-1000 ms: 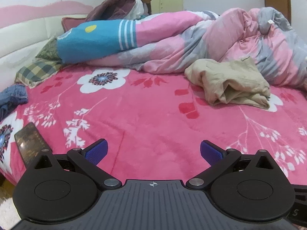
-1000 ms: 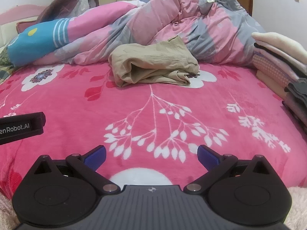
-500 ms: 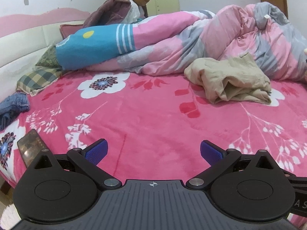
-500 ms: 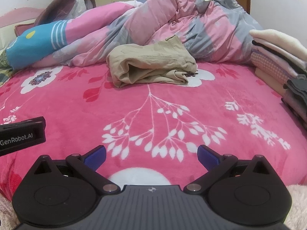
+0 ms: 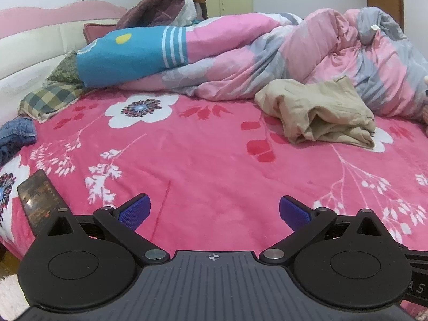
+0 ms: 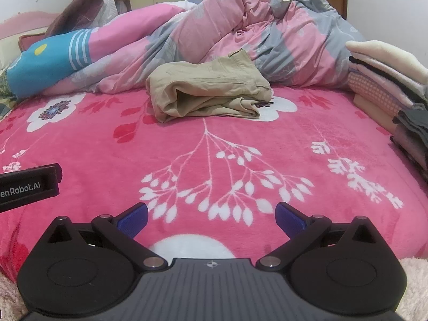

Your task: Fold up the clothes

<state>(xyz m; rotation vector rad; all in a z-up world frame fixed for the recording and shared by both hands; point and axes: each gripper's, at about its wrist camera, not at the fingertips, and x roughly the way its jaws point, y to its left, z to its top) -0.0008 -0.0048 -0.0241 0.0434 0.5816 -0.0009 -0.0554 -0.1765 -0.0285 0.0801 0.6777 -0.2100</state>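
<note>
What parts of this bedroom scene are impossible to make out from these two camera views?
- Stack of folded clothes: cut off by the right edge of the right wrist view, so its full extent is unknown.
- Beige garment: bunched, its type is unclear in both views.
- Blue denim item: cut by the left edge of the left wrist view.
- Phone: partly behind the left gripper; screen too small to read.
- Bed's near edge: hidden by the right gripper.

Trousers (image 6: 208, 91) lie on the blanket (image 6: 187, 144), before the quilt (image 6: 240, 32).
</note>
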